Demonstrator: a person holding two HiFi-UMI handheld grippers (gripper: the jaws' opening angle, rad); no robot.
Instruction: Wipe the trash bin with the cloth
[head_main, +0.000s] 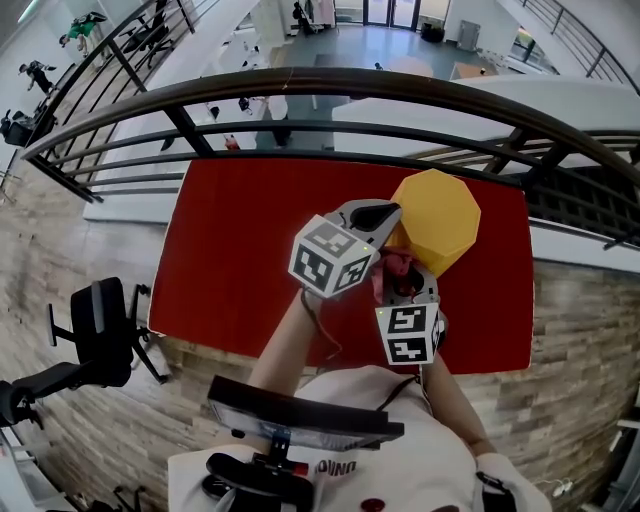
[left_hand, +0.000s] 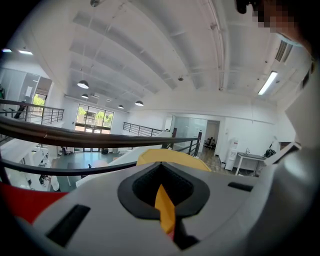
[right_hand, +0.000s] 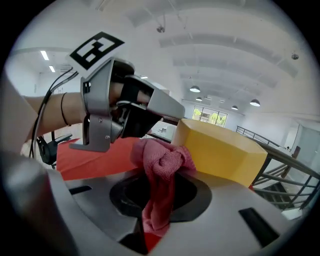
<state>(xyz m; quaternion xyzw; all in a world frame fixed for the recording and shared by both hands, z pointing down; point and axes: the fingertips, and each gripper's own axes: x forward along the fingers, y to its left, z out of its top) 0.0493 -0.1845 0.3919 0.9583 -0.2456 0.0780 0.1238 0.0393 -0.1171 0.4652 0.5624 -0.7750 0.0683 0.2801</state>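
**mopbucket:** ok so where's the bin sitting compared to the two hand-held grippers?

**rigwatcher:** The yellow many-sided plastic trash bin (head_main: 440, 215) stands on the red tabletop (head_main: 230, 250), toward the far right part, close to the dark metal railing (head_main: 300, 85). Both grippers crowd in on its near-left side.

**mopbucket:** and the cloth?

**rigwatcher:** The pink textured cloth (right_hand: 162, 162) is pinched in the right gripper (right_hand: 160, 192). The jaws are clamped onto it. A strip hangs down through the gap and a bunched wad sticks out past the tips. In the right gripper view that wad sits right up against the bin's near wall, low down by its left corner. From the head view the cloth is just on the near side of the bin, touching it or as good as.

**mopbucket:** what about the left one?

**rigwatcher:** The left gripper (head_main: 387, 212) comes in from the left and higher up, with its tips at the bin's upper left edge. Its jaws are pulled almost together, leaving only a thin slit. In its own view a sliver of yellow with a bit of red under it shows in that slit. I honestly can't tell if it's nipping the bin or just resting against it. The bin's top pokes up just beyond the jaws.

**mopbucket:** are the grippers touching each other?

**rigwatcher:** They're close, with the left one above and left of the right one. Whether they actually touch, can't tell.
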